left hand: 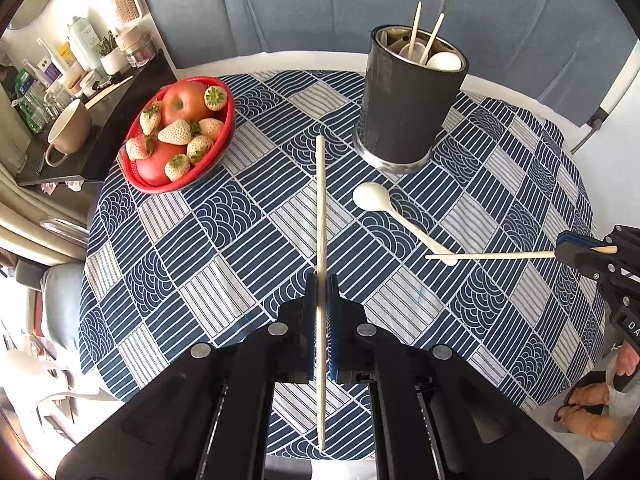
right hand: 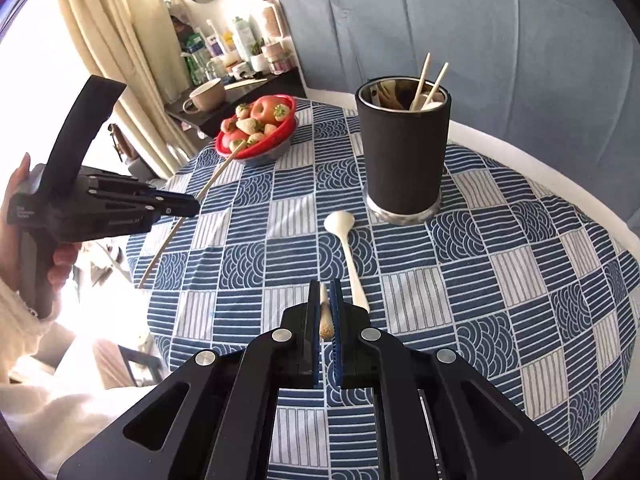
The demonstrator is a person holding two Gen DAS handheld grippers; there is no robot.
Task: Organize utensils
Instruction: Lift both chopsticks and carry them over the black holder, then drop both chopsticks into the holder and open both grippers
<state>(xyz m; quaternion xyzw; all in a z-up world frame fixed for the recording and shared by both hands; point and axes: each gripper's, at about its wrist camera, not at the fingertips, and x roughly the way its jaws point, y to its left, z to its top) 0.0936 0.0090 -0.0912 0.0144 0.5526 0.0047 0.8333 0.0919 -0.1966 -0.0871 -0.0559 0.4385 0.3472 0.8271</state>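
Chopsticks, 1 per claw: left gripper (left hand: 321, 288) is clamped on a wooden chopstick (left hand: 320, 208) pointing straight ahead; right gripper (right hand: 325, 300) pinches another chopstick (left hand: 492, 256); white spoon (right hand: 347, 252) lies just ahead-right of the right claw; black utensil holder (right hand: 402, 152) beyond already has 2 chopsticks.
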